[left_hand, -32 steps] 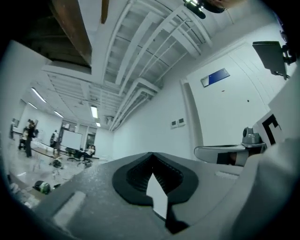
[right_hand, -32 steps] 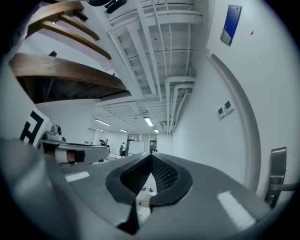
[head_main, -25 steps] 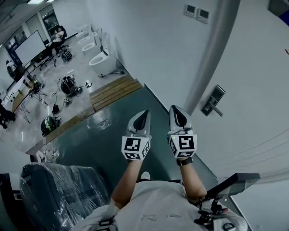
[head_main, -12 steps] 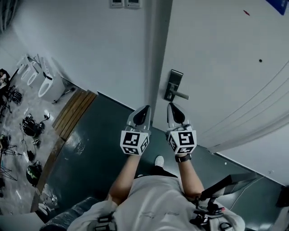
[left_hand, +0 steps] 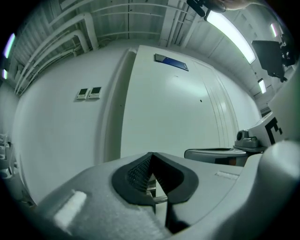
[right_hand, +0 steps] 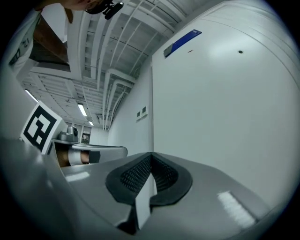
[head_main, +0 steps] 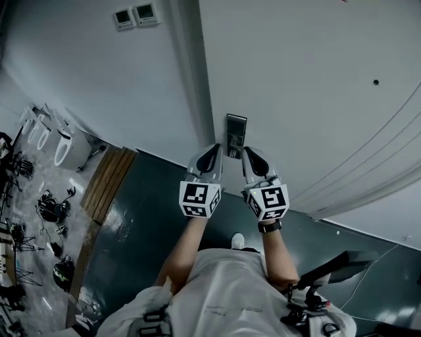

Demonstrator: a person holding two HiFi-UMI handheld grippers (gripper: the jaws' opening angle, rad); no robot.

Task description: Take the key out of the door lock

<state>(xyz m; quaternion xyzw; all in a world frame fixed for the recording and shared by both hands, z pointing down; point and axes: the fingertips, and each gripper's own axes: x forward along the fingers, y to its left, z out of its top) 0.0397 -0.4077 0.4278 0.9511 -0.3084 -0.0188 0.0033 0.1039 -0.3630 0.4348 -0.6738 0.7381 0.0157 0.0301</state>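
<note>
Head view: we are looking steeply down on a white door (head_main: pixel 309 99); its lock plate (head_main: pixel 235 133) is sitting at the door's left edge, beside the door frame (head_main: pixel 191 72); the left gripper (head_main: pixel 210 156) and right gripper (head_main: pixel 254 159) are pointing at the door side by side, with the plate showing just ahead of and between their tips; neither is touching it as far as we can tell; the key itself is too small to make out here. Two wall panels (head_main: pixel 135 16) are hanging on the wall left of the frame; a dark green floor (head_main: pixel 145 210) is running below, with a wooden platform (head_main: pixel 108 181) and white toilets (head_main: pixel 62 141) further left; a watch (head_main: pixel 270 227) is sitting on the right wrist.

Left gripper view: the jaws are meeting at their tips, clenched, with nothing between the pads; a sliver of pale metal (left_hand: pixel 152 192) is showing through the slot below the tips, and we cannot tell what it is; the door is filling the middle, a blue sign (left_hand: pixel 171 62) is sitting near its top, and the right gripper is showing at the right edge.

Right gripper view: the jaws are likewise clenched and empty; the bare door is filling the right half; the left gripper is showing at the left; neither lock nor key is showing here.
</note>
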